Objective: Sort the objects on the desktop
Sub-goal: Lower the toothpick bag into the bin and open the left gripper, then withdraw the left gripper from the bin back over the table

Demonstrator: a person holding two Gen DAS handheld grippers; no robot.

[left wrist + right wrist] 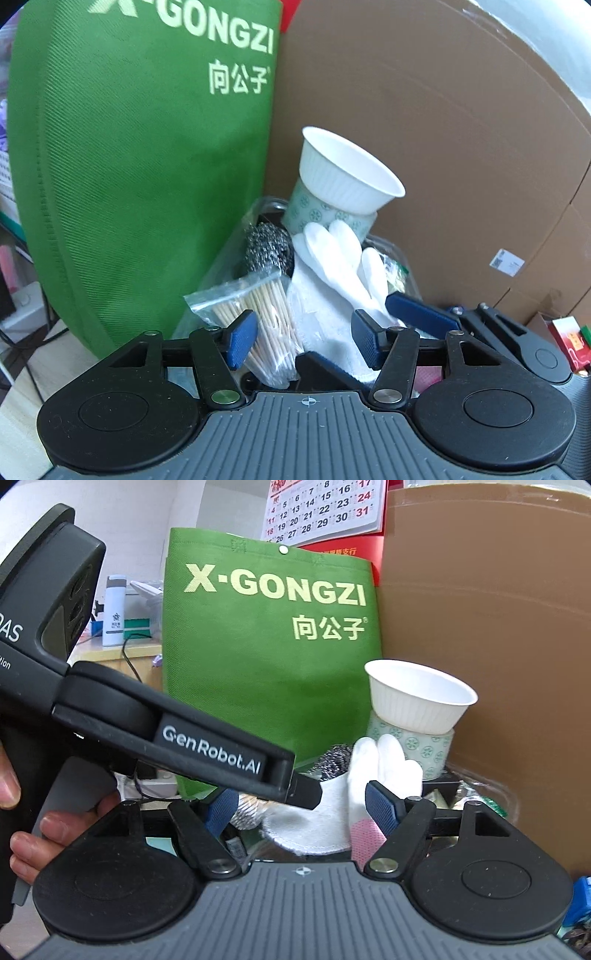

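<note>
Mostly gloves (332,266) in clear tray (221,266)

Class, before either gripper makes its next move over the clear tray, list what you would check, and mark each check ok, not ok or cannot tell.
1. Left gripper jaws apart, nothing pinched: ok.
2. Right gripper jaws apart around the white glove, not pressing it: ok.
3. Bag of toothpicks lies within the left gripper's reach: ok.
4. White bowl sits steady on the patterned cup: not ok, it tilts.
5. Grippers clear of each other: not ok, they overlap closely.
6. Free room in the clear tray: cannot tell.
</note>
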